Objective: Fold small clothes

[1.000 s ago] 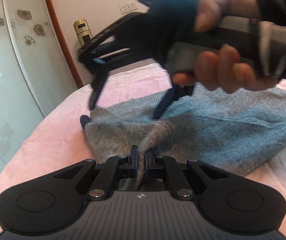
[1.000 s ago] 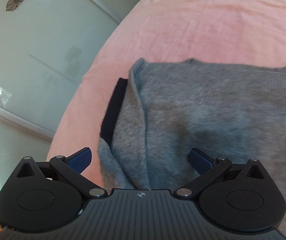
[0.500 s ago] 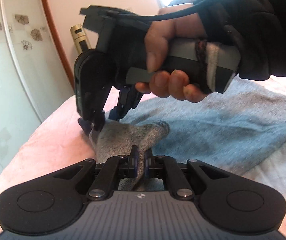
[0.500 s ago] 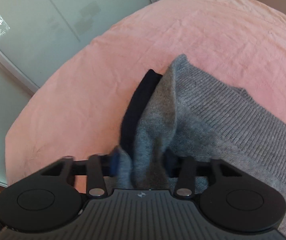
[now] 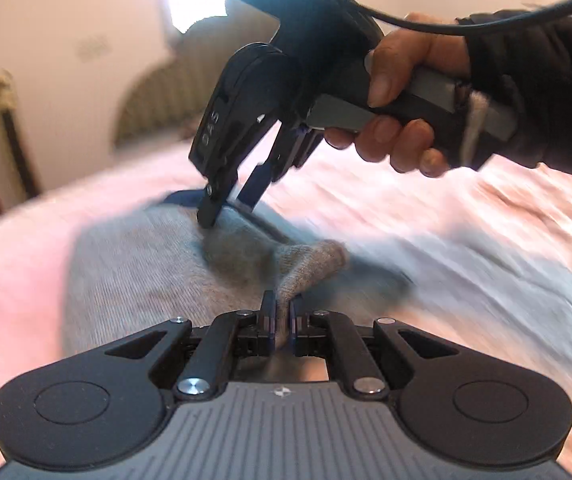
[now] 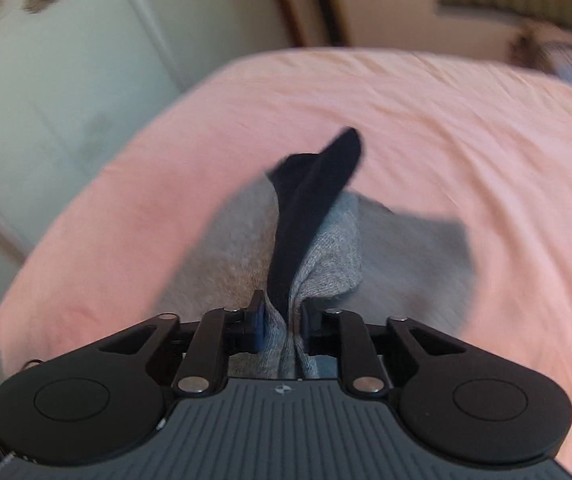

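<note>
Black gripper body (image 5: pixel 286 60) w/ white markings, grey handle, black cable; bare hand (image 5: pixel 401 92), black sleeve beside handle

Both views are shot from right behind the fingers, super close and low over the pink bed (image 5: pixel 425 216). The left wrist view is aimed along the left hand-held gripper (image 5: pixel 280 312) toward a wall with a bright window, and the right hand-held gripper (image 5: pixel 230 204) is caught in it from the side. The right wrist view is pointed across the bed (image 6: pixel 445 120) at glass panels. The grey sweater (image 5: pixel 134 264) (image 6: pixel 325 248) is shared by both.
</note>
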{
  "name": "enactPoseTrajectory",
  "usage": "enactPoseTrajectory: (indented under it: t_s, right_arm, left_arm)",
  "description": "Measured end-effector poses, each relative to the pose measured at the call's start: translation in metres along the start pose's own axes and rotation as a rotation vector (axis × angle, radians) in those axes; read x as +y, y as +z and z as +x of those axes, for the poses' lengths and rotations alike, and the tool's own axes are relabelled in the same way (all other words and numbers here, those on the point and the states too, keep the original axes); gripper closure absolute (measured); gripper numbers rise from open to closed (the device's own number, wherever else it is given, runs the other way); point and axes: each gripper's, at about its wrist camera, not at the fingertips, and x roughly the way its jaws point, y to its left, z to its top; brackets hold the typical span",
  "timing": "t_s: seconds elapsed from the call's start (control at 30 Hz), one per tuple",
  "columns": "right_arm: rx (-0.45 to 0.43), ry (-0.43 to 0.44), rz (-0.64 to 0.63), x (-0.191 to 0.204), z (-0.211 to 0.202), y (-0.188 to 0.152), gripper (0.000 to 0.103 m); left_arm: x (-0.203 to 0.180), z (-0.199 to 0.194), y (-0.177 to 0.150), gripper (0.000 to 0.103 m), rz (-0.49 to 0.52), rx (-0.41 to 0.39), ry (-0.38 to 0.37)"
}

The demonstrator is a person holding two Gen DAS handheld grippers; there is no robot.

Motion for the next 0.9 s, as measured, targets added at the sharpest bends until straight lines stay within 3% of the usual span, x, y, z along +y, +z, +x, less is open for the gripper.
enactPoseTrajectory:
  t_s: [0.03, 0.13, 0.2, 0.23, 0.3, 0.43, 0.47, 0.5, 0.53, 0.57, 0.6, 0.63, 0.7, 0.77, 0.83, 0.87, 0.9]
  right_arm:
    - [-0.002, -0.013, 0.036, -0.011, 0.006, -0.008, 0.061]
    - [-0.083, 0.065, 0.162, -0.037, 0.000, -0.019, 0.048]
    - [-0.159, 0.125, 0.187, -0.041, -0.008, -0.017, 0.034]
    - [-0.166, 0.150, 0.186, -0.042, -0.008, -0.015, 0.033]
    - [-0.152, 0.161, 0.165, -0.036, 0.003, -0.003, 0.032]
    - [-0.086, 0.121, 0.172, -0.034, 0.032, 0.011, 0.033]
    - [-0.070, 0.122, 0.174, -0.034, 0.041, 0.012, 0.039]
    - [-0.061, 0.133, 0.166, -0.033, 0.045, 0.011, 0.071]
    - [-0.054, 0.149, 0.160, -0.032, 0.047, 0.011, 0.083]
    - [-0.083, 0.156, 0.141, -0.029, 0.040, 0.009, 0.082]
    - [-0.123, 0.153, 0.100, -0.026, 0.028, 0.007, 0.083]
    - [-0.147, 0.147, 0.085, -0.026, 0.019, 0.006, 0.083]
    - [-0.158, 0.118, 0.096, -0.038, 0.007, 0.004, 0.083]
    - [-0.114, 0.083, 0.149, -0.056, 0.017, -0.001, 0.081]
    - [-0.126, 0.120, 0.216, -0.068, 0.021, -0.009, 0.077]
    - [-0.144, 0.130, 0.244, -0.070, 0.016, -0.011, 0.068]
    - [-0.175, 0.122, 0.268, -0.069, 0.007, -0.014, 0.051]
  left_arm:
    - [0.000, -0.004, -0.003, 0.096, 0.008, 0.002, -0.025]
    - [0.016, -0.026, -0.010, 0.096, 0.005, -0.014, -0.132]
    - [0.027, -0.039, -0.013, 0.095, -0.003, 0.004, -0.207]
    - [0.026, -0.047, -0.015, 0.095, 0.000, 0.007, -0.213]
    - [0.038, -0.058, -0.016, 0.094, -0.005, 0.005, -0.185]
    - [0.069, -0.063, -0.018, 0.094, -0.052, 0.038, -0.050]
    - [0.075, -0.062, -0.018, 0.094, -0.057, 0.045, -0.012]
    - [0.082, -0.059, -0.018, 0.094, -0.060, 0.055, 0.022]
    - [0.088, -0.059, -0.019, 0.093, -0.069, 0.057, 0.054]
    - [0.093, -0.059, -0.019, 0.091, -0.079, 0.052, 0.078]
    - [0.101, -0.062, -0.019, 0.077, -0.087, 0.046, 0.098]
    - [0.105, -0.062, -0.019, 0.054, -0.093, 0.036, 0.120]
    - [0.115, -0.064, -0.021, 0.020, -0.111, 0.001, 0.146]
    - [0.124, -0.065, -0.020, 0.019, -0.161, -0.043, 0.141]
    - [0.140, -0.061, -0.014, 0.019, -0.256, -0.052, 0.096]
    - [0.147, -0.058, -0.011, 0.019, -0.306, -0.050, 0.067]
    - [0.155, -0.053, -0.010, 0.019, -0.377, -0.038, 0.041]
